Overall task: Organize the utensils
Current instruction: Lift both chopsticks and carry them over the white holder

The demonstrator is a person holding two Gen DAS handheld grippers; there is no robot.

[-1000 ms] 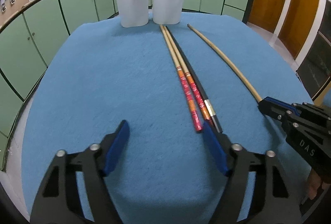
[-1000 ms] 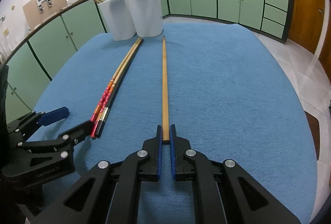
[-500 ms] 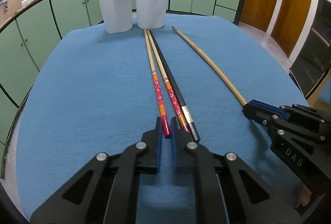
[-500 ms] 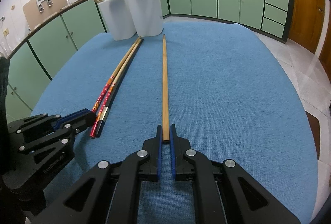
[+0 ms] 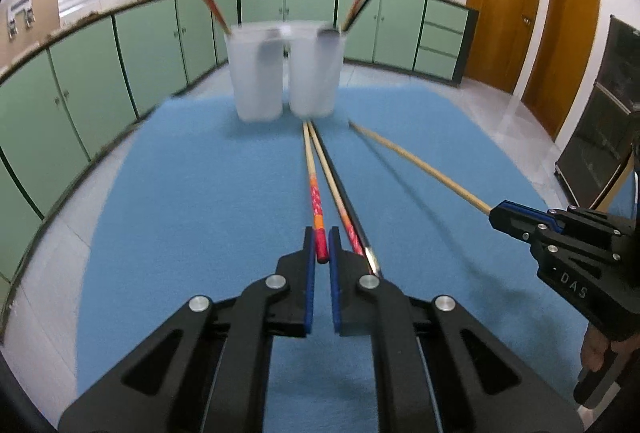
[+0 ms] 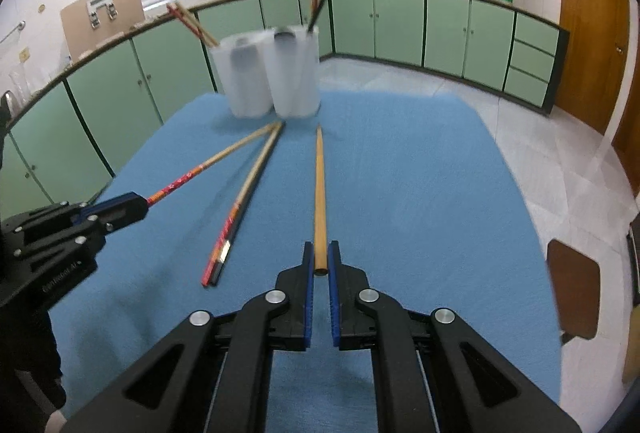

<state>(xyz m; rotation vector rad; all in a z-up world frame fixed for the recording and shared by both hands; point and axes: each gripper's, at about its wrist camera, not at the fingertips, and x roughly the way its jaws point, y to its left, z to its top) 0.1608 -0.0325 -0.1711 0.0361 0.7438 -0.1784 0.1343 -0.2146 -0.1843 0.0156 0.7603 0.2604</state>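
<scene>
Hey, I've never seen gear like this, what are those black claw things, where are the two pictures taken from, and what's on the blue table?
Each claw is a hand-held gripper with a camera looking along its fingers. One picture comes from the left gripper, the other from the right gripper. The left is shut on a red patterned chopstick; the right is shut on a plain wooden chopstick. Two more chopsticks lie on the blue table, before two white cups already holding utensils.

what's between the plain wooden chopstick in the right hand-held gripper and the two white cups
Nothing visible. The plain chopstick points across bare blue cloth toward the white cups. The other chopsticks lie off to its left.
</scene>
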